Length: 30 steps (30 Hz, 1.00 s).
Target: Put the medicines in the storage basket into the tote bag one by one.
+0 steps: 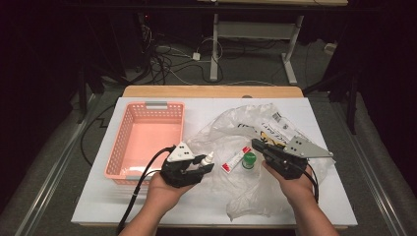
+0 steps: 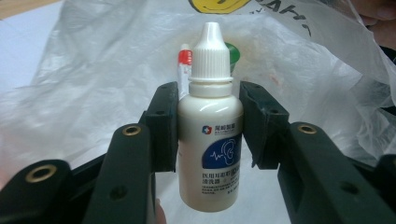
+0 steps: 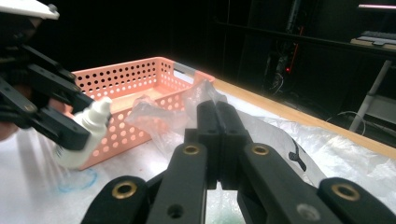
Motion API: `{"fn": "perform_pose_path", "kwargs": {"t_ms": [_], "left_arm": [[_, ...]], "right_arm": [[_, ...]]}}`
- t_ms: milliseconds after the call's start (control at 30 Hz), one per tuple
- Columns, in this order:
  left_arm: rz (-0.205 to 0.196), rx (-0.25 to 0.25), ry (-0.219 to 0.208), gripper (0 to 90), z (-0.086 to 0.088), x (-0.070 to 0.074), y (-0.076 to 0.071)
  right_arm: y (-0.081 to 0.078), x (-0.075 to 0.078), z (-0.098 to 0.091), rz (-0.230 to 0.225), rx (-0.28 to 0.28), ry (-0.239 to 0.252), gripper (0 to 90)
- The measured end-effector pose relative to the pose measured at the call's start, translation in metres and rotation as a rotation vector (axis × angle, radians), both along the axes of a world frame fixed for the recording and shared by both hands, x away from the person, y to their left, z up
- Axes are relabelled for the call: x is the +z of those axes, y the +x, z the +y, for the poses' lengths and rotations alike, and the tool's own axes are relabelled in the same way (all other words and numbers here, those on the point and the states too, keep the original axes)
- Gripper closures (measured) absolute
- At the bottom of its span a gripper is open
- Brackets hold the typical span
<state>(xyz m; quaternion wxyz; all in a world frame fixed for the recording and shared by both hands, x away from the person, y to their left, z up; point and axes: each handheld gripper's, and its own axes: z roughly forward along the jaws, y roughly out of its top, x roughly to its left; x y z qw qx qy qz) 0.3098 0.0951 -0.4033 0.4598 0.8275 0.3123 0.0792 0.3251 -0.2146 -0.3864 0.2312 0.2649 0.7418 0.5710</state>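
Left tongs [image 1: 204,166] are pinching a small white dropper bottle [image 1: 207,160] around its body, one black pad on each side. In the left gripper view the bottle [image 2: 211,135] sits upright between the pads, pointed white cap above them, blue label with an ear logo facing the camera. From above it hangs low over the white table [image 1: 98,196], just off the pink basket [image 1: 147,142]'s near right corner and at the left edge of the crinkled clear plastic bag [image 1: 231,128]. The bottle isn't in the basket, and the cap points toward the bag.

Right tongs [image 1: 259,146] are pressed together over the bag. In the right gripper view the right tongs [image 3: 217,116] show no gap between the pads, and thin plastic film looks bunched right at the tips, though I can't tell for sure if it's really caught between them. That view also has the left tongs [image 3: 70,119] with the bottle [image 3: 86,133] off to the left, in front of the basket [image 3: 130,88].

Lying on the bag between the two hands: a small tube [image 1: 236,161] with red ends, and just right of it a green-capped thing [image 1: 249,160]. Both peek out behind the bottle in the left gripper view, tube [image 2: 184,65] and green cap [image 2: 233,52].

The bag has black print and a label near its far right side.
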Motion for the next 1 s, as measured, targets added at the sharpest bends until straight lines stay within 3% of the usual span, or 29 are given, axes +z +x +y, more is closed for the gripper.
{"fn": "perform_pose_path", "kwargs": {"t_ms": [433,500,767,1000], "left_arm": [[-0.006,-0.012,0.031,58.3,-0.045,-0.013,0.022],[-0.02,-0.004,0.055,58.2,-0.05,-0.015,0.027],[-0.047,0.028,0.071,58.1,-0.074,-0.028,0.051],[-0.061,0.057,0.143,58.0,-0.094,-0.043,0.073]], "right_arm": [[-0.002,0.002,0.0,-0.002,0.004,0.006,90.0],[-0.001,0.002,-0.001,-0.007,0.004,0.008,90.0],[-0.001,0.001,-0.001,0.004,0.004,0.013,90.0],[0.0,-0.001,0.001,0.005,0.009,0.009,90.0]]}}
